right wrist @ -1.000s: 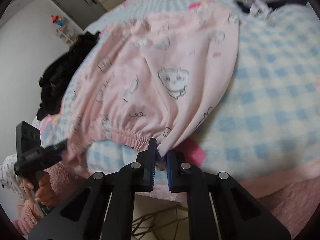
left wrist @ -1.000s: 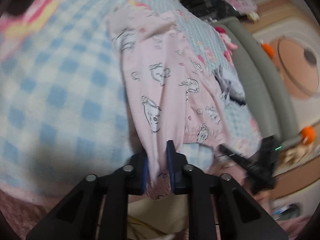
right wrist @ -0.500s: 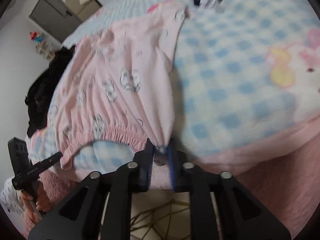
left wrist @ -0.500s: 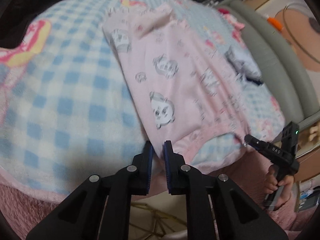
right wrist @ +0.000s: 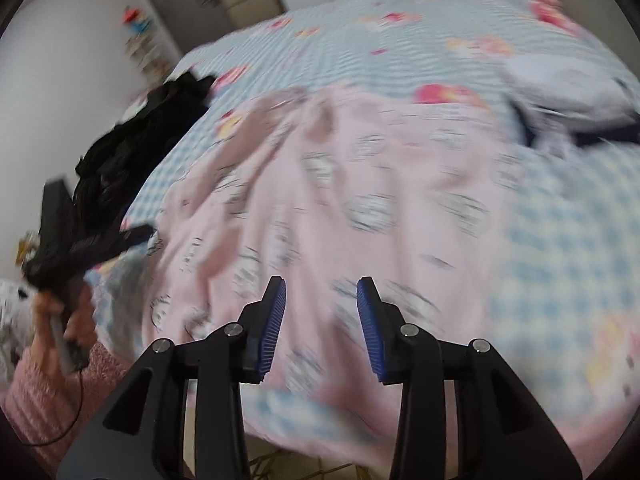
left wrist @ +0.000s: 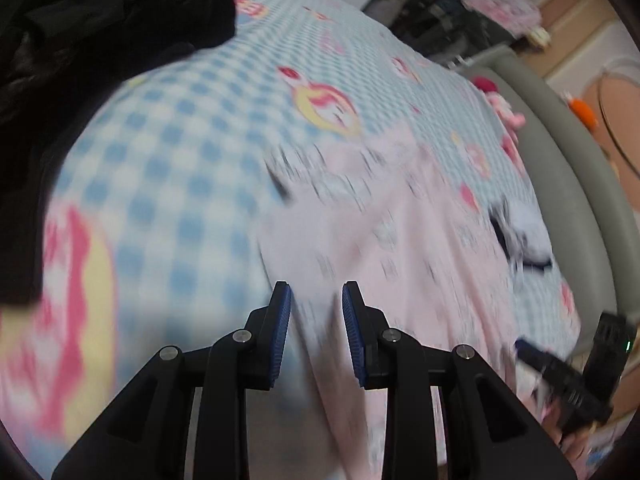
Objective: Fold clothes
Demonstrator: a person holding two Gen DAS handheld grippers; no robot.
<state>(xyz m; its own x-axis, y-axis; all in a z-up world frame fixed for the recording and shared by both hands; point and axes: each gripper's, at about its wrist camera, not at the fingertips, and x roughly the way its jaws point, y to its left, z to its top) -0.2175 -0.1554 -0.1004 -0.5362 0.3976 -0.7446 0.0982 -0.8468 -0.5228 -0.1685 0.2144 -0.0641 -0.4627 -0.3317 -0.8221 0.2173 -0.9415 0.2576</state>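
Both jaws gape apart over the pink garment (right wrist: 360, 184) spread on the checked bed (left wrist: 168, 168), gripping nothing. Left gripper (left wrist: 316, 334) view alone shows a grey footboard (left wrist: 560, 168); right gripper (right wrist: 321, 330) view alone, a white wall (right wrist: 72, 92).

Printed garment (right wrist: 360, 184) flat on the bed (right wrist: 560, 240) — dark clothes heap (right wrist: 132, 148) left, beyond it.
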